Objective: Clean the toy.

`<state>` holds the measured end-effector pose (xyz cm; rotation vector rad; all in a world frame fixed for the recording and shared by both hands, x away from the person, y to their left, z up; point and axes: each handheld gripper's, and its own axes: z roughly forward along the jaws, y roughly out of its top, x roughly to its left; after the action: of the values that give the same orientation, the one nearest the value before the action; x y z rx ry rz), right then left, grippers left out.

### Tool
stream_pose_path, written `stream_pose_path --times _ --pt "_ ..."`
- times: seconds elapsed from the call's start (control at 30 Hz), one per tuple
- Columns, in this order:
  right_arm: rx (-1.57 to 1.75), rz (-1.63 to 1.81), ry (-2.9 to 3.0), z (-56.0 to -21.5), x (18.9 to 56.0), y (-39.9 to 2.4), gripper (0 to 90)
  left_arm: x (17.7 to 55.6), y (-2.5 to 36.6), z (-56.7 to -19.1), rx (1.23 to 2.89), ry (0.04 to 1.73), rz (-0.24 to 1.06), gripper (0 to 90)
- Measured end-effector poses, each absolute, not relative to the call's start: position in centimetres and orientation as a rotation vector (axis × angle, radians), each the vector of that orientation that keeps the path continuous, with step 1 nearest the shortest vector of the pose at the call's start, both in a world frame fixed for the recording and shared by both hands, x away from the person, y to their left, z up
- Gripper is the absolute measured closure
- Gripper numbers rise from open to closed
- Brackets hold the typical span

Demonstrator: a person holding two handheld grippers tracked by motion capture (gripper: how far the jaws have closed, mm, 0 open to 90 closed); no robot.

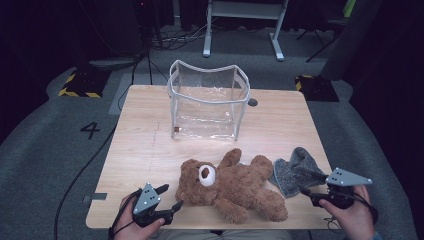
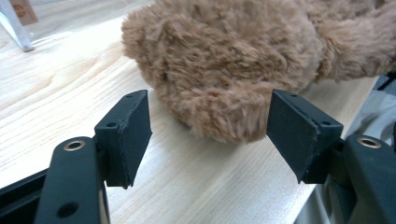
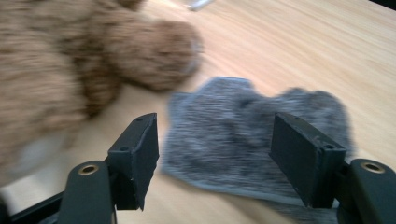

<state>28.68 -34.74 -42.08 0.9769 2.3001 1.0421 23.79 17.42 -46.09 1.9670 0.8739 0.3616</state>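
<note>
A brown teddy bear (image 1: 230, 185) lies on its back near the front of the wooden table (image 1: 145, 145). Beside its right side lies a grey knitted cloth (image 1: 297, 170). My left gripper (image 1: 170, 196) is at the front left and points at the bear's head. Its jaws stand open, and the furry head (image 2: 224, 56) sits just ahead of the gripper (image 2: 212, 126), with neither pad touching it. At the front right, my right gripper (image 1: 307, 195) is open just short of the cloth. The cloth (image 3: 233, 126) lies on the table under that gripper (image 3: 215, 149), with the bear (image 3: 93, 56) to its left.
A clear plastic bag (image 1: 209, 100) with a white rim stands open at the back middle of the table. Bare wood lies between it and the bear. Cables (image 1: 80, 175) and a white desk frame (image 1: 242, 30) are on the grey floor beyond.
</note>
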Motion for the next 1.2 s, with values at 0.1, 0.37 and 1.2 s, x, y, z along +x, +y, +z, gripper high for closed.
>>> stream_pose_path --times 0.1,0.37,1.2 --pt "0.92 1.101 2.323 -42.0 27.0 -33.4 32.9 23.6 16.9 -46.1 1.979 0.854 0.35 29.9" --pt "0.822 1.152 2.403 -42.6 25.1 -31.3 27.3 24.0 16.0 -47.1 2.048 0.824 0.335 28.3" --pt "0.652 1.192 2.706 -47.0 24.8 -26.9 51.8 25.2 15.1 -48.8 2.063 0.806 0.28 46.7"
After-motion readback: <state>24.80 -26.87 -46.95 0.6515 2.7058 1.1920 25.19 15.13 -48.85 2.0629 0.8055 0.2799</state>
